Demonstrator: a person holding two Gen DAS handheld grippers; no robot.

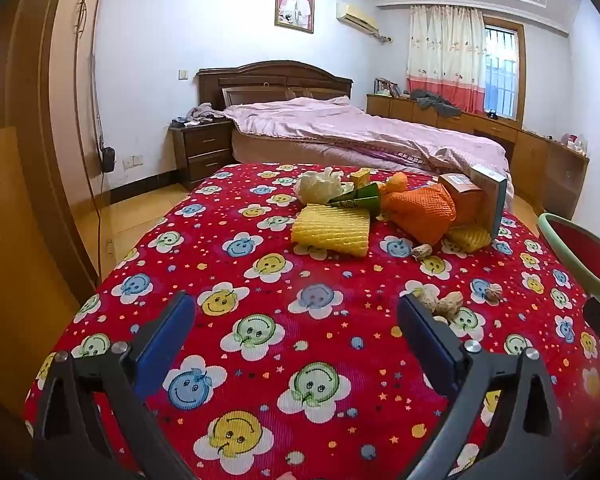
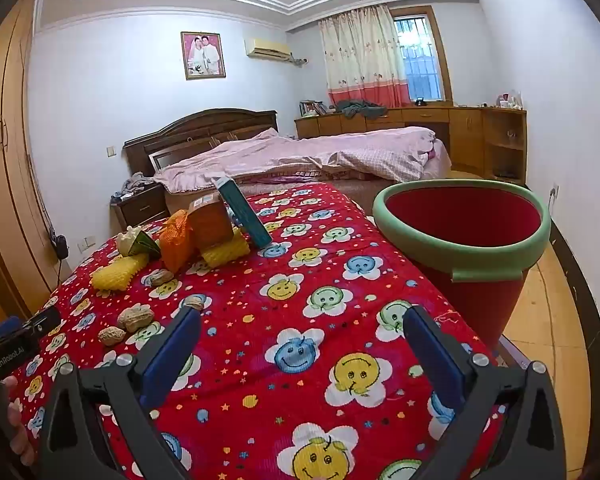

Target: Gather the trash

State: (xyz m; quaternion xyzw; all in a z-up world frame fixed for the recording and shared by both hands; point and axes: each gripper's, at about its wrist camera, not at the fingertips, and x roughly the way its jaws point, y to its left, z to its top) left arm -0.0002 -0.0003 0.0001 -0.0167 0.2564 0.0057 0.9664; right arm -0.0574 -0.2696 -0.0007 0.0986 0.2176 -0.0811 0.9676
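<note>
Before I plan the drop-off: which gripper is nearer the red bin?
Right. The right gripper hovers open beside the red bin at the table's edge; the left gripper sits farther away, across the peanut shells.

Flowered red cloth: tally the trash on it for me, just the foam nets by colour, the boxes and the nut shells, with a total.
Yellow foam nets: 2
Orange foam net: 1
White foam net: 1
Boxes: 3
Nut shells: 4
Total: 11
</note>
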